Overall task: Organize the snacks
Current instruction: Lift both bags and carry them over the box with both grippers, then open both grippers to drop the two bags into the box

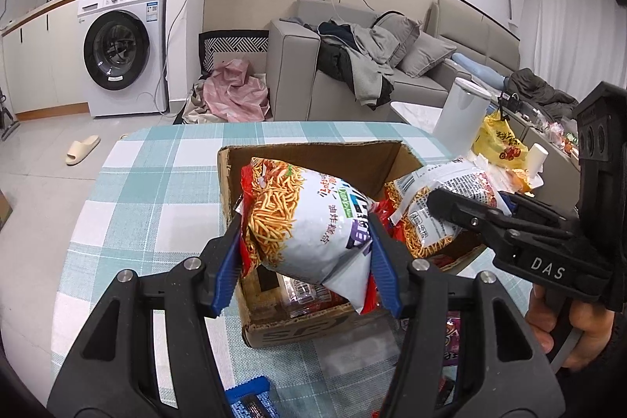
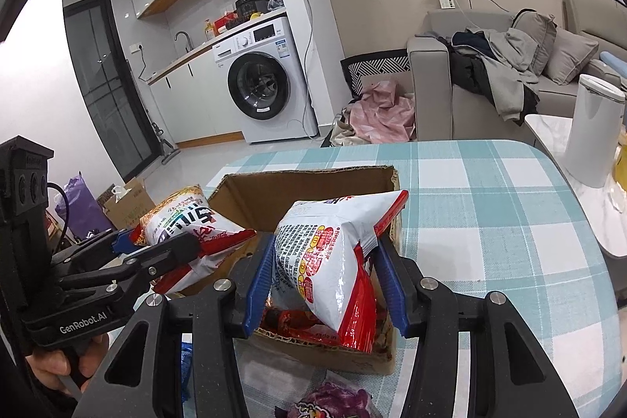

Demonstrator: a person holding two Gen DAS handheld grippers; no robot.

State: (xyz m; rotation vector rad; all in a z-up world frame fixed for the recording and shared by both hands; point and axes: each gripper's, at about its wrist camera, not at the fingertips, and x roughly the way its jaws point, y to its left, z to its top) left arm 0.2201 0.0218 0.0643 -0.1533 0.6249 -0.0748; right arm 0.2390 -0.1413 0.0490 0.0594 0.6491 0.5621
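A: Two noodle-snack bags, one in each gripper. The left gripper [image 1: 305, 257] has its blue fingers [image 1: 225, 269] pressed against the sides of a white bag with fried noodles printed on it [image 1: 305, 222], narrowed to the bag's width.

B: And the right gripper [image 2: 325, 281]?

A: Same grip: its fingers [image 2: 258, 285] squeeze a white-and-red bag [image 2: 333, 261], shown from its text-covered back. Both bags hang tilted over the open cardboard box [image 1: 313, 159], their lower ends dipping inside it.

B: What is in the box?

A: Red wrappers and a clear packet with red print lie at the bottom [image 2: 298, 324] (the held bags hide most of it, so I cannot tell how many). The flaps stand open, and the box sits on the desk with the teal-and-white checked cloth [image 1: 156, 190].

B: Anything loose around it?

A: A purple snack packet [image 2: 333, 402] lies just in front of the box on the cloth, and something blue [image 1: 247, 398] at the near edge, too cropped to identify. Off to the right, a white cylindrical container [image 1: 462, 112] and a yellow bag [image 1: 497, 140] stand on a neighbouring surface.

B: Hands?

A: A hand [image 1: 564, 328] grips the right gripper's handle.
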